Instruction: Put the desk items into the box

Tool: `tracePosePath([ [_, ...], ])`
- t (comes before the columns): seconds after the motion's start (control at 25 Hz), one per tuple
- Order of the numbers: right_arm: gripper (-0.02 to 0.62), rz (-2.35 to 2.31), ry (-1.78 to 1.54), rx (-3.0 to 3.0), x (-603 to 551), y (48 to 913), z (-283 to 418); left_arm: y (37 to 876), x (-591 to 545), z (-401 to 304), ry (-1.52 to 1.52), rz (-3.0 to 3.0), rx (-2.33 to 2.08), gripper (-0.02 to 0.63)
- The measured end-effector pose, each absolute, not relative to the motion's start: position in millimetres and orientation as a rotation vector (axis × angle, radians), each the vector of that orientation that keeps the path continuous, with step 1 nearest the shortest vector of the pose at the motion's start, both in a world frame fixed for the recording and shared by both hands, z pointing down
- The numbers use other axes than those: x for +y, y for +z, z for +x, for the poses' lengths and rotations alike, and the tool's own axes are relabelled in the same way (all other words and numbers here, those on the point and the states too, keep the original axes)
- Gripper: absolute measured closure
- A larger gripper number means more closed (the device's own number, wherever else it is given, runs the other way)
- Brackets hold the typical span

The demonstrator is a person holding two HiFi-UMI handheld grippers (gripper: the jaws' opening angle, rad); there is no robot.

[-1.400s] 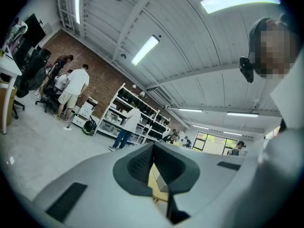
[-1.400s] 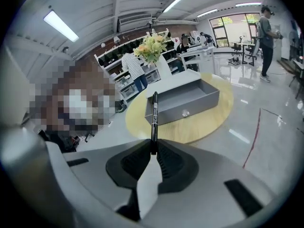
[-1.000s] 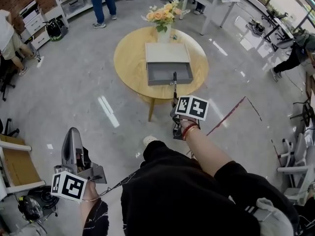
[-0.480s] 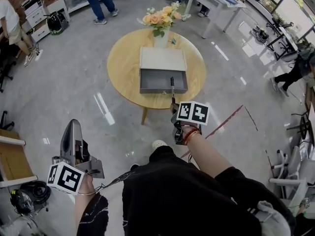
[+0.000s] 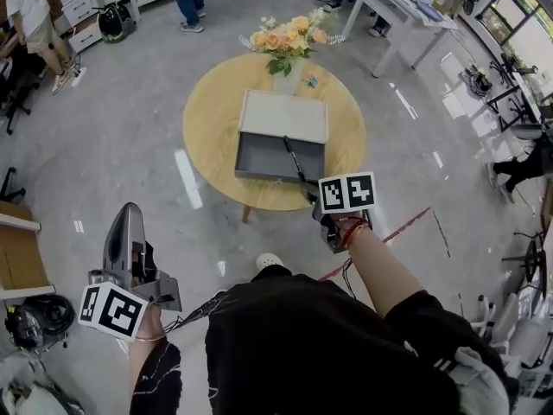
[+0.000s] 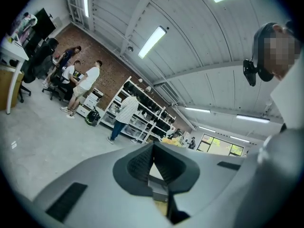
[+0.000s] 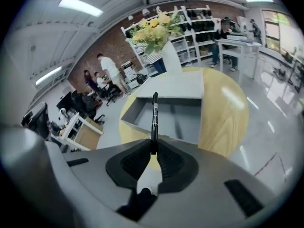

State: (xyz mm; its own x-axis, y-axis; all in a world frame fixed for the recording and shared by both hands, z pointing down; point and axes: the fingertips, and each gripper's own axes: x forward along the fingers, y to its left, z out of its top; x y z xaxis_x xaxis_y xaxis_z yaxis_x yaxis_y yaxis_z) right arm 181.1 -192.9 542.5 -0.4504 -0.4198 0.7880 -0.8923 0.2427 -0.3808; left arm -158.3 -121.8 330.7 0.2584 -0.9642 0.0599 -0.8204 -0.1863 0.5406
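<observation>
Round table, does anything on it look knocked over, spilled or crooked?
Nothing stands out. The box sits open and flat on the round table, the flower vase stands upright behind it, and nothing has spilled.

a vase of flowers stands on the round table.

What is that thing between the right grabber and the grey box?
A black pen. The right gripper pinches one end, and the rest pokes out over the open grey box. The right gripper view shows it best.
</observation>
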Motion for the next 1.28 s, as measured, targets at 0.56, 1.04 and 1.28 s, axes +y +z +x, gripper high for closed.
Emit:
tracePosePath([
  [0.56,0.548,0.554,0.581,-1.991,-236,540,166,352,-100,-159,-0.489,1.829,-1.879,0.595],
  [1.04,0.548,0.37,0.404,-1.897,-253,567,161,347,-94,-159,-0.503,1.752,-2.0,0.595],
  [1.28,0.548,0.353,0.409,-1.856,-254,579,168,341,-96,-162,-0.505,1.743,-2.03,0.595],
])
